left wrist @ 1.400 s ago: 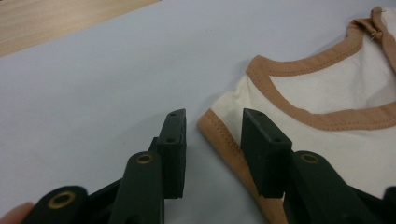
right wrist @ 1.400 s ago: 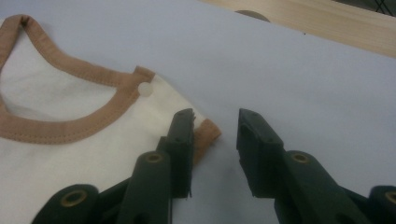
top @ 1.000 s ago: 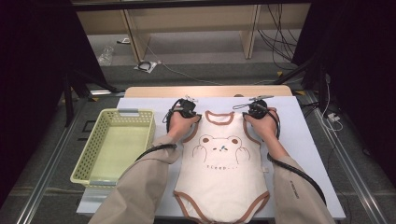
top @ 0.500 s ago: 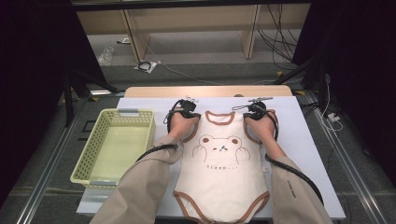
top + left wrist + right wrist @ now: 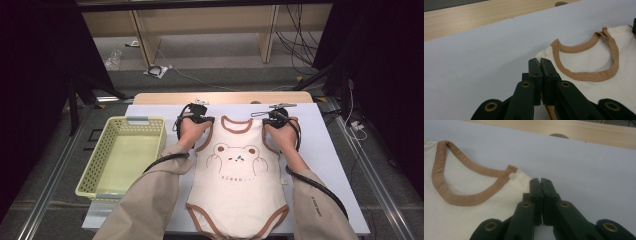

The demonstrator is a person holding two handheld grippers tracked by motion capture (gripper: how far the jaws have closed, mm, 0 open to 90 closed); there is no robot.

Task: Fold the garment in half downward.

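A cream baby bodysuit (image 5: 237, 180) with tan trim is lying flat, front up, on the pale blue table cover (image 5: 330, 165), its snap end reaching the near edge and its neckline pointing to the far side. A bear print is sitting on the chest. The person's sleeved forearms are coming in from the near edge on either side of the garment.

The left gripper (image 5: 196, 118) is resting at the bodysuit's left shoulder. In the left gripper view its jaws have just been closing and are now standing pressed together (image 5: 539, 65), pinching the tan-edged shoulder corner of the bodysuit (image 5: 584, 67) (a strip of trim is showing between the jaw bases).

The right gripper (image 5: 276, 119) is resting at the right shoulder. Its jaws have likewise just been closing and are now meeting (image 5: 540, 184) on the cream shoulder corner (image 5: 474, 202), just beside a small round snap (image 5: 512, 176) at the end of the neck trim.

To the left of the garment, well apart from it, a yellow-green plastic basket (image 5: 97, 160) is sitting on the table.

Beyond the cover, a strip of light wooden tabletop (image 5: 225, 97) is running along the far edge.
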